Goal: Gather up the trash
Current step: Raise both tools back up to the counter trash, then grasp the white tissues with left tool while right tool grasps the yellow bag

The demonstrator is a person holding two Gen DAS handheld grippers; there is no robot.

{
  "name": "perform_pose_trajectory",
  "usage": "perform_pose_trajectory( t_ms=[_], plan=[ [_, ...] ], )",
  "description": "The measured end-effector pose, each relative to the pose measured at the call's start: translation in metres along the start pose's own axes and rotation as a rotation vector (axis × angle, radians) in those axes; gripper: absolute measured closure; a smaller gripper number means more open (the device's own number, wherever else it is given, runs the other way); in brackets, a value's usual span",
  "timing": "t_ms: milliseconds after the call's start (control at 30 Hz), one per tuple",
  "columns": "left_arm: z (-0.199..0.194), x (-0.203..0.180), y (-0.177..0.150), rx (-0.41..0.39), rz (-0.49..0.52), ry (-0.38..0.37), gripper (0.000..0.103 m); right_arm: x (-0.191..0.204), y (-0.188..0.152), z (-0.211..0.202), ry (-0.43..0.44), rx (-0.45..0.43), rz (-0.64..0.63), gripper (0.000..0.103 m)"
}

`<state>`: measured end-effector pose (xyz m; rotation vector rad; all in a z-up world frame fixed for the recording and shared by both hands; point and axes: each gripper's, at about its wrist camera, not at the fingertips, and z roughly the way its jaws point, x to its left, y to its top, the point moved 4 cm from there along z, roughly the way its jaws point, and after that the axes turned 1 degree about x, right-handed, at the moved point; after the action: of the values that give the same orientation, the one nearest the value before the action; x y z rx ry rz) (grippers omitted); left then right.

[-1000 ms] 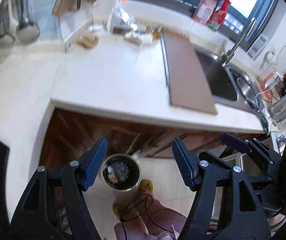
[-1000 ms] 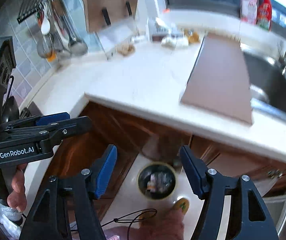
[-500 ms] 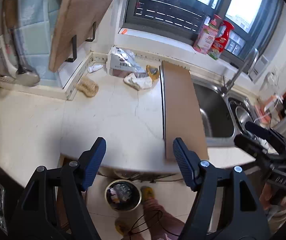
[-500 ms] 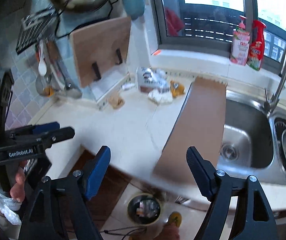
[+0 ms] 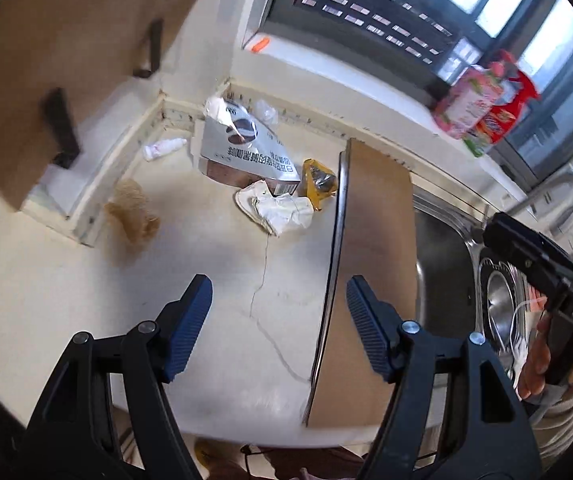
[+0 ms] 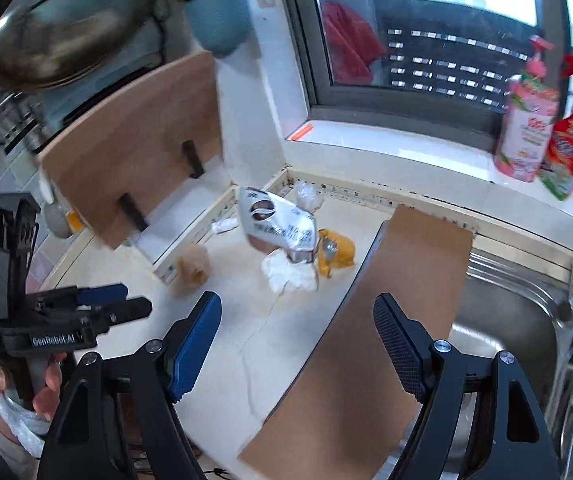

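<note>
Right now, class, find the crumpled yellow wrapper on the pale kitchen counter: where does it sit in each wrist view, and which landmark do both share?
Left wrist view: the crumpled yellow wrapper is above centre, beside the long brown wooden board's left edge.
Right wrist view: the wrapper is near centre, left of the board.
Shared landmark: the silver printed bag beside it.

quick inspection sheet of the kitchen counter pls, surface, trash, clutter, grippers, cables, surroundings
surface: pale counter, cracked
job's things: silver carton, white wrapper, yellow wrapper, small bottle, clustered in the back corner
clutter: brown scrubber; board over the sink
grippers: left gripper and right gripper open, empty
cables: nothing seen on counter
surroundings: window, two bottles on sill
</note>
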<state>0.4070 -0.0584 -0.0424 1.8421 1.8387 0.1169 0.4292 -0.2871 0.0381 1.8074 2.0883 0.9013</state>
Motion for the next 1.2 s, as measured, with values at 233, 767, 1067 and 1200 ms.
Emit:
perform_pose_trajectory(
  t_ms=[233, 767, 1067, 1200],
  plan=[
    [0.109, 0.019, 0.042, 0.135, -0.148, -0.002, 0.036, -0.062, 0.051, 0.121, 0.074, 0.115, 0.059, 0.023],
    [0.224, 0.044, 0.054, 0.222, -0.306, -0.058, 0.036, -0.100, 0.037, 0.332, 0.127, 0.294, 0.103, 0.051],
    [0.251, 0.034, 0.052, 0.237, -0.339, -0.129, 0.036, -0.089, 0.031, 0.350, 0.154, 0.269, 0.059, 0.069],
    [0.255, 0.027, 0.054, 0.220, -0.345, -0.132, 0.040, -0.086, 0.030, 0.352, 0.152, 0.263, 0.046, 0.070]
  ],
)
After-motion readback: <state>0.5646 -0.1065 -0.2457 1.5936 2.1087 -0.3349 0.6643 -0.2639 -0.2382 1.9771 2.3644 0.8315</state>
